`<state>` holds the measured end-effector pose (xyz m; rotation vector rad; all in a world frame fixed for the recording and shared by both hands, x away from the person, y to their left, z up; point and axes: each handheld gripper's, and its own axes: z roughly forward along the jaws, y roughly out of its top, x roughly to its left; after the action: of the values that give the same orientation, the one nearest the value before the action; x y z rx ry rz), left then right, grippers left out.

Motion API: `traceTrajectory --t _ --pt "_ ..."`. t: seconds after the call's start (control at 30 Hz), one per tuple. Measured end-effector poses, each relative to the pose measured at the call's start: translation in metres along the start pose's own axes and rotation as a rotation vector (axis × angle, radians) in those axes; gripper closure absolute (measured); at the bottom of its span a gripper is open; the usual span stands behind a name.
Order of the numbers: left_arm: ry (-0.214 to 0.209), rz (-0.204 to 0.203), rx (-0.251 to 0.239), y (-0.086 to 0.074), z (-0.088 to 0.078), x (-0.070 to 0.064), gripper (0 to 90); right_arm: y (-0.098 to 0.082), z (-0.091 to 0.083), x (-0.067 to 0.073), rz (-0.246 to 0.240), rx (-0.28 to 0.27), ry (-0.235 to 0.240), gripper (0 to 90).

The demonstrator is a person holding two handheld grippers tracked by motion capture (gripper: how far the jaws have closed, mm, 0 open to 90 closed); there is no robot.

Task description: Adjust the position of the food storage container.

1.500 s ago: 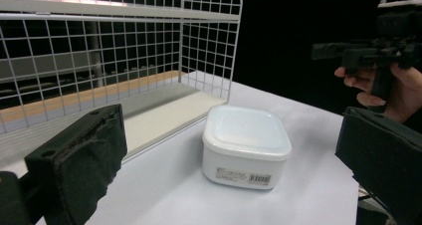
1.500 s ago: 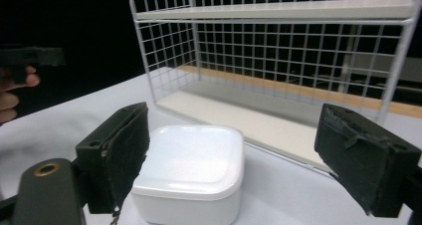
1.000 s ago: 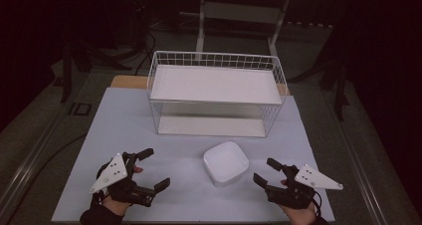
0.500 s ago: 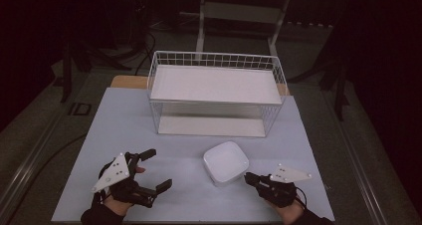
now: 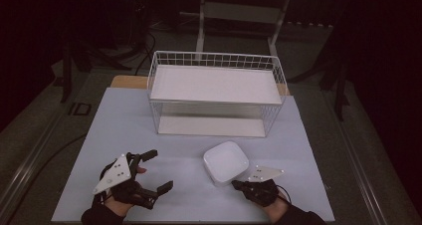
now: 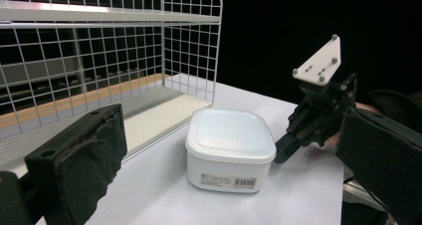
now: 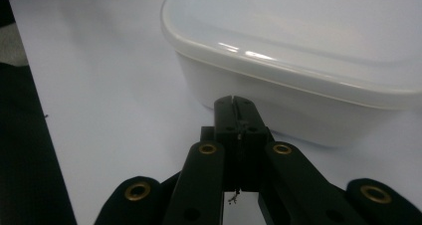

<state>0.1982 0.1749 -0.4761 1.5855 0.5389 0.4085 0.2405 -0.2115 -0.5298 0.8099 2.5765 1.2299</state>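
Pretty dark room, grey floor [image 5: 45, 130] around a pale desk [image 5: 119, 120], metal stand [image 5: 239, 11] lurking behind, cables [image 5: 144, 41] trailing off.

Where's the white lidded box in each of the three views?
High view: white lidded box sits low, right of centre, in front of the wire rack.
Left gripper view: centre, the rack behind it at left.
Right gripper view: top right, just beyond the closed right tool.
Shared landmark: the pale tabletop.

Container [image 7: 308, 51] cut off by the right gripper view's edge — label [image 6: 227, 181] unreadable.
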Motion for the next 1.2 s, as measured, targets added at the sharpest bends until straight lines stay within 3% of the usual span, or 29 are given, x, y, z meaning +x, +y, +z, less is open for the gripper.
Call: traceTrajectory --t 0.13,0.5,0.7,0.8,1.0,1.1,1.2 --pt "0.001 0.007 0.0 0.0 0.0 -0.001 0.0 0.005 0.012 0.003 -0.037 0.02 0.015 89.8" --pt "0.0 0.004 0.004 0.0 0.0 0.0 0.0 0.021 0.033 0.008 -0.05 0.015 0.042 89.8" --pt "0.003 0.004 0.001 0.0 -0.001 0.001 0.0 0.027 0.04 0.007 -0.061 0.004 0.035 89.8" --pt "0.003 0.002 0.002 0.0 -0.001 0.001 0.0 0.029 0.04 0.005 -0.039 -0.004 0.04 89.8" --pt "0.005 0.0 0.003 0.0 -0.001 0.001 0.0 0.031 0.021 0.008 -0.041 -0.033 0.059 89.7" --pt "0.006 -0.001 0.005 0.0 -0.001 0.001 0.0 0.034 -0.002 0.001 -0.028 -0.083 0.03 89.8" --pt "0.006 0.0 0.005 0.0 -0.001 0.001 0.0 0.034 -0.013 -0.008 -0.012 -0.112 -0.002 89.8"
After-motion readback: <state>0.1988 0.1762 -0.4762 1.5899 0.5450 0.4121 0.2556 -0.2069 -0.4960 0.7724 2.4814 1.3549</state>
